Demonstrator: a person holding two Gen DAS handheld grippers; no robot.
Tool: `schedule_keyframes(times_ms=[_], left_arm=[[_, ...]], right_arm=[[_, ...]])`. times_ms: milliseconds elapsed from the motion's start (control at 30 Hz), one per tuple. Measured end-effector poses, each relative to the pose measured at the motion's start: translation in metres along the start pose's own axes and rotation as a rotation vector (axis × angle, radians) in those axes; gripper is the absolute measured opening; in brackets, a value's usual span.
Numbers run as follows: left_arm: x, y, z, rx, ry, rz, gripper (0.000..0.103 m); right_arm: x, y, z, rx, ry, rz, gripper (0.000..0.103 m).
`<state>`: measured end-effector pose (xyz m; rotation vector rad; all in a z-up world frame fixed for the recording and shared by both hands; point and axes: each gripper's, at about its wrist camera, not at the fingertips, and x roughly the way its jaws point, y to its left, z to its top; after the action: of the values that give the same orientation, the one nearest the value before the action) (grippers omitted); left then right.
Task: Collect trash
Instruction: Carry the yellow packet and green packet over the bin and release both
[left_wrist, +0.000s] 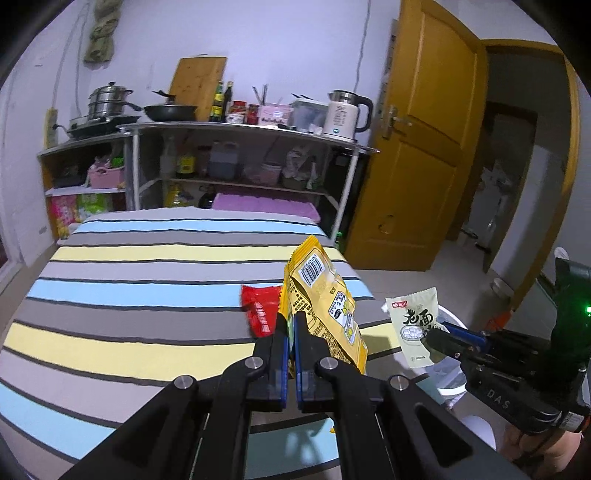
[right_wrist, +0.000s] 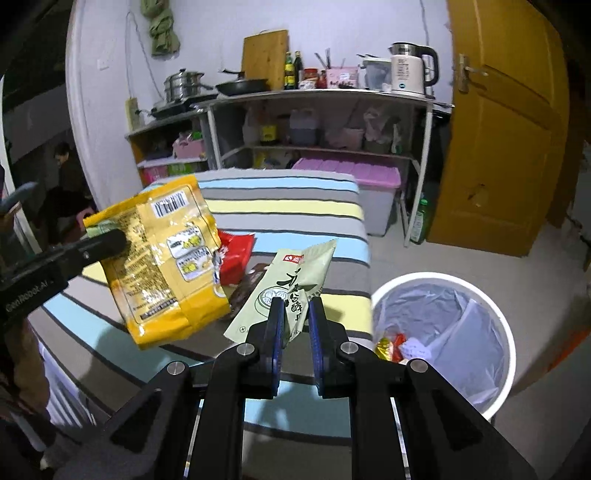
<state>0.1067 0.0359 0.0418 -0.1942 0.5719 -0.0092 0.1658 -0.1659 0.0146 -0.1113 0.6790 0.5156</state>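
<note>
Trash first: yellow snack bag (left_wrist: 325, 306) clamped in left gripper (left_wrist: 291, 325), jaws pressed tight on its lower edge, bag lifted clear of bed, barcode end up. Pale green wrapper (right_wrist: 291, 291) pinched in right gripper (right_wrist: 297, 306), jaws nearly together on its lower part, wrapper tilted up and to the right, off the bedding. Same wrapper visible from left wrist view at far right, held beside the yellow bag, not touching it. Red wrapper (right_wrist: 236, 253) lying flat on striped bedspread (left_wrist: 147, 288) just behind both held items. Dark brown wrapper (right_wrist: 247, 286) on bedspread too, partly hidden behind green wrapper. White bin (right_wrist: 443, 280) with clear liner on floor just right of bed edge, below and right of right gripper; bits of red and gold trash already inside. Metal shelf rack (left_wrist: 243, 129) with cookware and kettle (left_wrist: 345, 112) beyond bed's far end. Yellow door (left_wrist: 417, 147) open at right.
</note>
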Motion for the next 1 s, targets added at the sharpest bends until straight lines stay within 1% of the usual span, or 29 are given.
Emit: schedule_keyframes(times_ms=[233, 500, 700, 1000], left_arm=[[0.019, -0.032, 0.008, 0.043, 0.021, -0.052, 0.002], [0.047, -0.073, 0.012, 0.088, 0.049, -0.110, 0.002], [0.067, -0.099, 0.013, 0.117, 0.069, -0.145, 0.002], [0.099, -0.129, 0.011, 0.148, 0.115, -0.191, 0.002]], right_arm=[[-0.014, -0.035, -0.005, 0.065, -0.022, -0.031, 0.014], [-0.021, -0.077, -0.017, 0.143, -0.022, -0.084, 0.014], [-0.021, -0.105, -0.027, 0.190, -0.009, -0.110, 0.014], [-0.012, -0.134, -0.033, 0.245, 0.011, -0.135, 0.014]])
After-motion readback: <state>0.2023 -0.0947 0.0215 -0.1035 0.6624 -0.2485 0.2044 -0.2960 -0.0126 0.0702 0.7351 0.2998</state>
